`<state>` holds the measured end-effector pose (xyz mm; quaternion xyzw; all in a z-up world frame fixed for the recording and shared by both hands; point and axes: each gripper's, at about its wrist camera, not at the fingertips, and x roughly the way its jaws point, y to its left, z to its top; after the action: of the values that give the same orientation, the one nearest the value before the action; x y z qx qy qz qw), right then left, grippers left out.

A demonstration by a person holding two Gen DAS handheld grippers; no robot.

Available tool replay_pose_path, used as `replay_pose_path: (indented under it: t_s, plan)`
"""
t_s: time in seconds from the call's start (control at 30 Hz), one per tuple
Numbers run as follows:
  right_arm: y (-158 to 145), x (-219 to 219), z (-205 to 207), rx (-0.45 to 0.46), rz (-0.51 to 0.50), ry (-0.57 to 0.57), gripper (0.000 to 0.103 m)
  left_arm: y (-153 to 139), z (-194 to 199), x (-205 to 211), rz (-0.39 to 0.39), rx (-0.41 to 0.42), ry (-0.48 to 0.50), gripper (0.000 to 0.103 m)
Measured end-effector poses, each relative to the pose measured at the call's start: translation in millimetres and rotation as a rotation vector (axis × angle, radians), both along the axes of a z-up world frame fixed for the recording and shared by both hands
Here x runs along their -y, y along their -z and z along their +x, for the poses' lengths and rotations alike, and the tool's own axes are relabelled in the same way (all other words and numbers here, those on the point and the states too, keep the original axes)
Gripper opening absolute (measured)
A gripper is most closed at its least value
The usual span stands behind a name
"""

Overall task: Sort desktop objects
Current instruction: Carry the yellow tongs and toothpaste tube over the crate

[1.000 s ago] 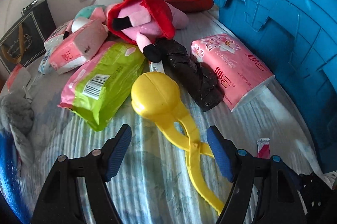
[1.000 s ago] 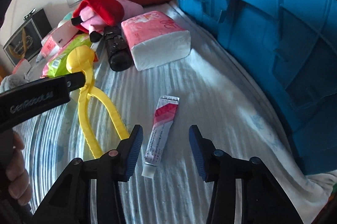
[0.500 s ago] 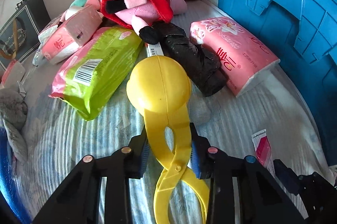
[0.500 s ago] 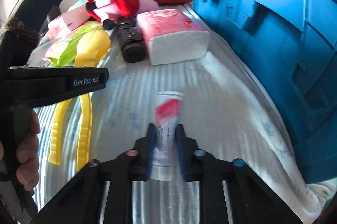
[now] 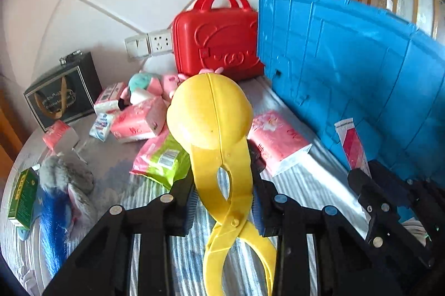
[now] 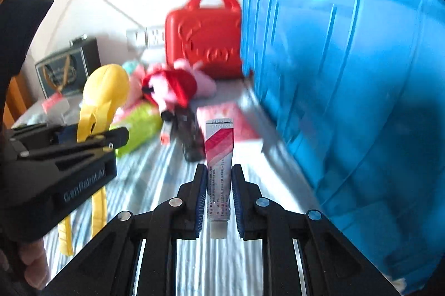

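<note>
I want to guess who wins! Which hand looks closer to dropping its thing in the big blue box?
Probably the right. The right gripper holds the small tube right beside the blue crate. The left gripper holds the long yellow scoop tongs farther from the crate.

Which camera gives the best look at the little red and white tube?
The right wrist view: the tube stands centred and whole, clamped by the right gripper. The left wrist view shows it small at the edge, partly hidden by that gripper.
</note>
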<state>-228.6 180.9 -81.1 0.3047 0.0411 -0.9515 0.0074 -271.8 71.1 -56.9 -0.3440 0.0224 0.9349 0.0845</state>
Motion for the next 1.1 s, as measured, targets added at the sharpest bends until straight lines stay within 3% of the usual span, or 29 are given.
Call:
replay_pose_path:
  t_s: [0.27,0.4,0.53,0.67,0.83,1.1]
  plan:
    - [-111,-20,40,-0.211,0.033,0.019,0.018,-87,41,-34,0.035,-0.175,0.033,0.032]
    - [-160,-62,58,-0.316,0.048,0.039,0.018,-132,59,-76,0.065,-0.271,0.037,0.032]
    - [-191,-122,65,-0.358,0.066,0.072,0.018,-170,69,-137,0.082,-0.336,0.053,0.032]
    - [-203,-187,58,-0.368,0.064,0.116,0.018,-194,74,-195,0.082,-0.375,0.064,0.032]
    - [-197,-243,41,-0.333,0.072,0.132,0.018,-208,76,-251,0.062,-0.383,0.085,0.032]
    - [-180,-287,29,-0.282,0.038,0.108,0.018,-200,65,-288,0.016,-0.334,0.052,0.032]
